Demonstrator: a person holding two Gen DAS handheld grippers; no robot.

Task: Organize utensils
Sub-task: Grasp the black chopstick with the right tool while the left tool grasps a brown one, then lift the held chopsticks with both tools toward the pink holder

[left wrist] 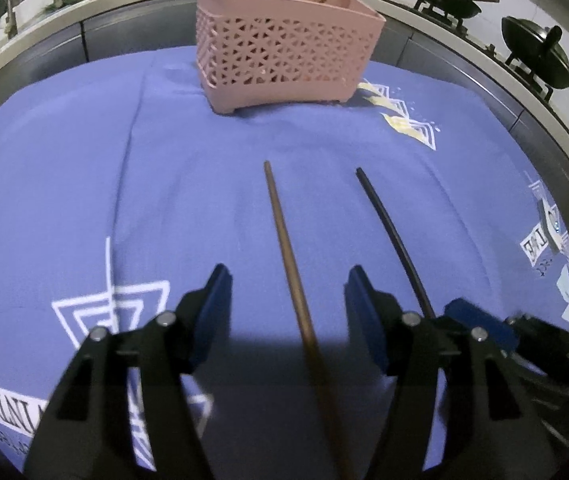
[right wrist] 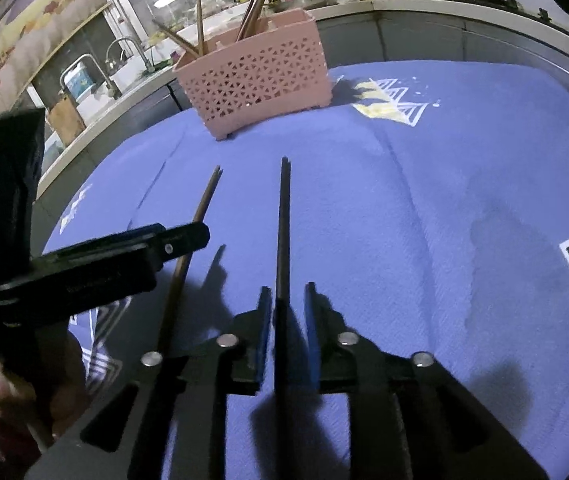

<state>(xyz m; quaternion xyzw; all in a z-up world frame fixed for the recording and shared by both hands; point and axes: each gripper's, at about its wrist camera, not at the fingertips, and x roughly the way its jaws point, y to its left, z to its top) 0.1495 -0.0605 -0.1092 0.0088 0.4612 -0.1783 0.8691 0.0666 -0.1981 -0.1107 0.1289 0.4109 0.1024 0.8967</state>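
Two loose chopsticks lie on the blue printed cloth (left wrist: 188, 184), a brown chopstick (left wrist: 284, 248) and a black chopstick (right wrist: 283, 232), side by side but apart, both with their long axes running away from the grippers toward the pink perforated utensil basket (left wrist: 280, 56) at the far side of the cloth. The brown one runs lengthwise through the gap of the left gripper (left wrist: 288, 312), whose jaws stand wide apart and hold nothing; neither pad touches it. The black one runs between the pads of the right gripper (right wrist: 288, 320), whose jaws are nearly closed around it with a sliver of gap on each side, so whether it is already pinched I cannot tell. Each gripper is thus nearest its own stick, and the basket lies straight ahead of both, well apart from the stick tips. The basket count is one; it already holds several brown chopsticks standing at angles, too bunched and cropped to count exactly.
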